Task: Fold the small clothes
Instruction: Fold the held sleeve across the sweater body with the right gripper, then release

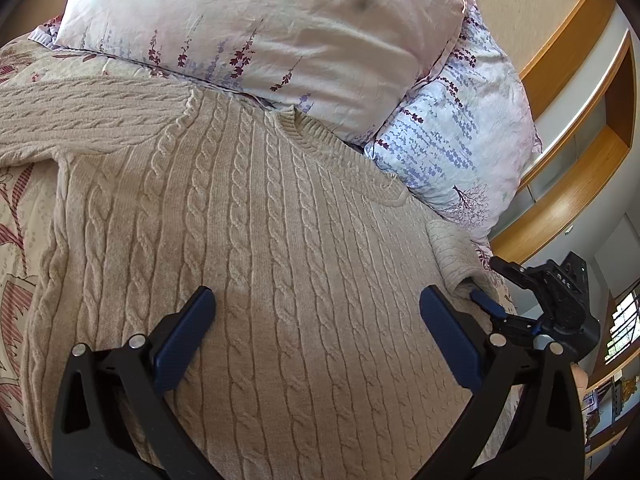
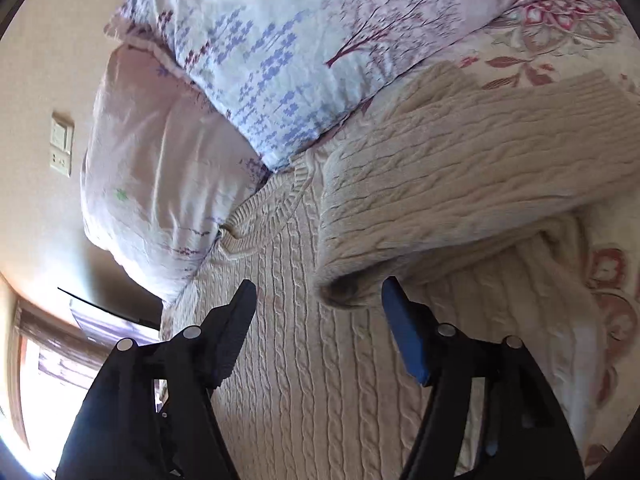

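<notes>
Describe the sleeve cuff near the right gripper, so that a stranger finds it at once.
Start at the two floral pillows, then go down to the beige cable-knit sweater spread below them. One sleeve lies folded across its chest; its open, dark-mouthed cuff ends just ahead of the right gripper.

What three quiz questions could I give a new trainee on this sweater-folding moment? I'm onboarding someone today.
1. True or false: the right gripper is clamped on the sleeve.
2. What lies beyond the sweater collar? A) pillows B) a laundry basket C) a chair
3. Which sleeve already lies folded across the sweater's body, the one near the right gripper or the one on the far side?

Key:
1. False; its jaws stand open with the cuff at their tips.
2. A, the pillows.
3. The one near the right gripper.
</notes>
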### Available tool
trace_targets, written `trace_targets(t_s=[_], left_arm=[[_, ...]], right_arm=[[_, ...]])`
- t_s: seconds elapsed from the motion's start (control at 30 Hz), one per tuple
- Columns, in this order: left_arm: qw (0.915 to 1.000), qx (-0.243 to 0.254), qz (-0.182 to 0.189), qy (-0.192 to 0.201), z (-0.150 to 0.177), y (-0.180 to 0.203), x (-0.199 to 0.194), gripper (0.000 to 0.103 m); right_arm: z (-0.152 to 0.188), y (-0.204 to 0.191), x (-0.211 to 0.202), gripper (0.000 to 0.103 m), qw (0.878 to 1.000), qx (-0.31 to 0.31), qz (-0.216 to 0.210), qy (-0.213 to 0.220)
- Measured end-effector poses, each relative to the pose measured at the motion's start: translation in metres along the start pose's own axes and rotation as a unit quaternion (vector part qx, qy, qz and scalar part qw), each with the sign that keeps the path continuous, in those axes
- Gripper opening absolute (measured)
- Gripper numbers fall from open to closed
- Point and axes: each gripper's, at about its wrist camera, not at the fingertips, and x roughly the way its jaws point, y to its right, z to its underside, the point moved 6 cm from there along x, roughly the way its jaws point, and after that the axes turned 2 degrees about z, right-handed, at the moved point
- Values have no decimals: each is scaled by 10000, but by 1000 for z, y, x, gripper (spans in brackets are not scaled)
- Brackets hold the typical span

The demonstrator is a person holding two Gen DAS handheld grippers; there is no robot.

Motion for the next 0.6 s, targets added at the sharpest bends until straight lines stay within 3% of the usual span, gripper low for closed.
trace_targets(t_s=[0.13,0.2,0.27,0.37,0.53,0.6], left_arm=[[10000,1,-2,0,0,0,0,101],[10000,-2,1,1,0,0,-1,101],[10000,-9,9,3,0,0,-1,101],[10000,-22,18,14,0,1,-1,101],[10000,-31,26,18,0,1,-2,101],[10000,-29,24,16,0,1,-2,101]], right_arm=[[-16,46,-56,66,9934,848,343,694],[-25,79,-77,57,9830,1348,694,1034],[-31,107,-82,55,9717,1843,890,1179],[-38,131,-77,50,9629,2222,862,1267],[-53,144,-67,31,9564,2252,953,1594],[-58,146,-62,11,9569,2144,1103,1619]])
